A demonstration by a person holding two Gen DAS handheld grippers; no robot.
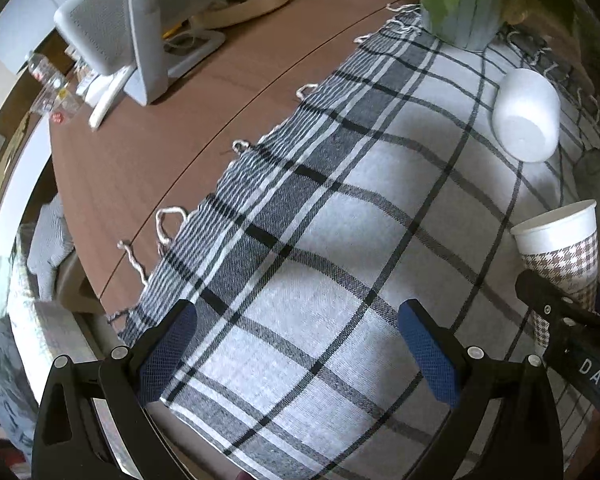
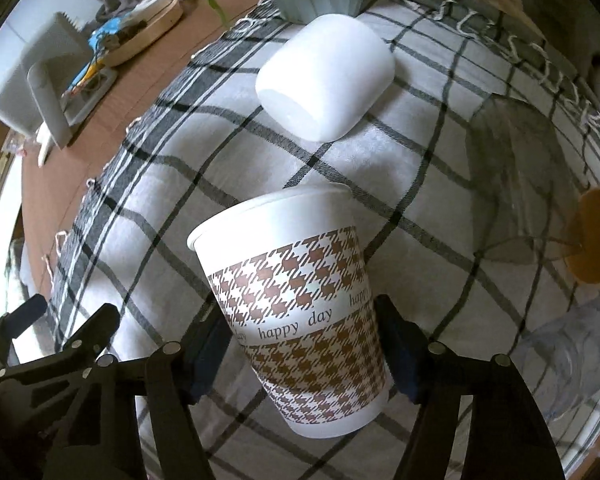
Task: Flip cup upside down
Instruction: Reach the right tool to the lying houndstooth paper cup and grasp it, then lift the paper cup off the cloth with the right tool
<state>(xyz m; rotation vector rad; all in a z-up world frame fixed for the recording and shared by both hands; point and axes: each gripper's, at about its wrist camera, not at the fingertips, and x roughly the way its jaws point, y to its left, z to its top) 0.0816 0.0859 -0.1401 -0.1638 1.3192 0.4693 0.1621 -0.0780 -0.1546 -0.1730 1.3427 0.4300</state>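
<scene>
Paper cup (image 2: 300,312): clamped between the right gripper (image 2: 300,344) fingers, tilted, lifted above the checked cloth (image 2: 400,160). Left gripper (image 1: 296,344): jaws apart, holding nothing. White cup (image 2: 326,76): beyond, on its side.

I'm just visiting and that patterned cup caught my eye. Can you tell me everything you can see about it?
The paper cup is white with bands of brown houndstooth and the words "happy day" printed around its middle. It has a rolled rim, looks like thin paper, and is tilted with its mouth up and away. The right gripper clamps its lower half between two fingers, holding it above the checked cloth. Its inside is hidden.
</scene>
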